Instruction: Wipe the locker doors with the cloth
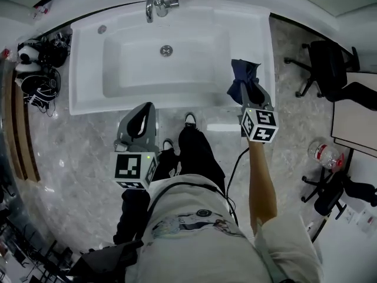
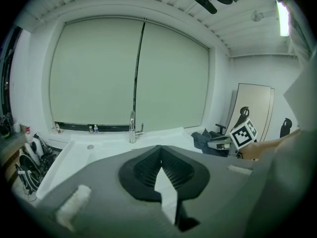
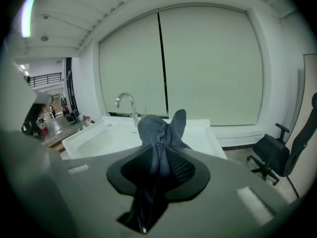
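A dark blue cloth (image 1: 244,75) is bunched between the jaws of my right gripper (image 1: 250,91), which is shut on it above the right rim of the white sink (image 1: 82,69). In the right gripper view the cloth (image 3: 161,133) stands up out of the pads and hangs below them. My left gripper (image 1: 143,109) is at the sink's front edge, its tips together with nothing between them (image 2: 159,151). Two tall pale doors (image 2: 133,73) stand behind the sink, also in the right gripper view (image 3: 198,63), well away from both grippers.
A chrome faucet (image 1: 156,3) rises at the back of the sink. Dark gear and headsets (image 1: 35,69) lie on the shelf at the left. A black office chair (image 1: 327,63) and a plastic bottle (image 1: 324,154) are on the right. The person's legs (image 1: 188,152) stand before the sink.
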